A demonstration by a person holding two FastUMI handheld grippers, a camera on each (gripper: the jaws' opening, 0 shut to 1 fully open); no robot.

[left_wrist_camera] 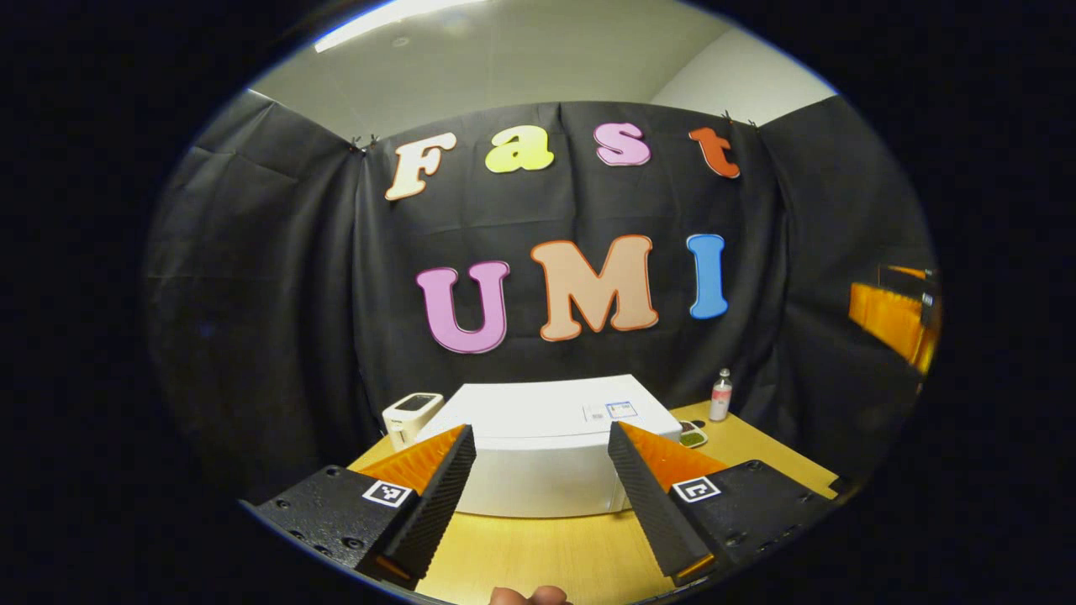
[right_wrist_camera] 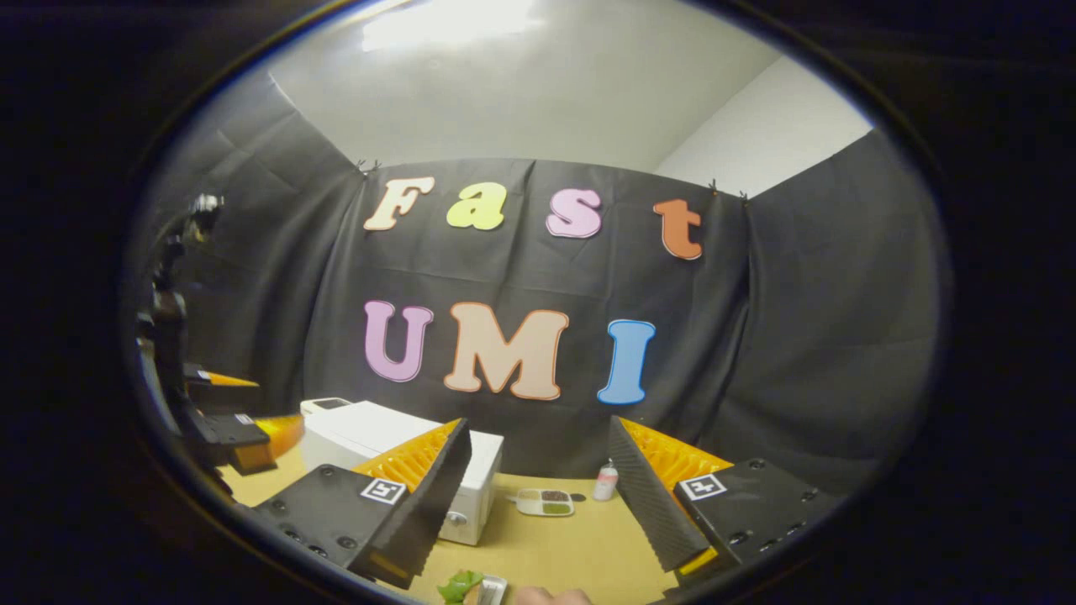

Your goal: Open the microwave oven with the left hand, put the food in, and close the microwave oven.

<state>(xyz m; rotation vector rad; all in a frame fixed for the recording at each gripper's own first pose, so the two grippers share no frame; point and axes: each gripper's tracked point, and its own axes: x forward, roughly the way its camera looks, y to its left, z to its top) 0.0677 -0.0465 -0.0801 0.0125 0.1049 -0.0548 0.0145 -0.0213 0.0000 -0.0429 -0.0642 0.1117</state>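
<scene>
Right gripper view adds food tray [right_wrist_camera: 545, 502] beside microwave [right_wrist_camera: 395, 454].

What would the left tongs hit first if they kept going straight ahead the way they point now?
Probably the white box-shaped microwave oven on the light wooden table. The open left tongs frame its near face, with bare tabletop between, though how far off it stands is hard to judge.
</scene>
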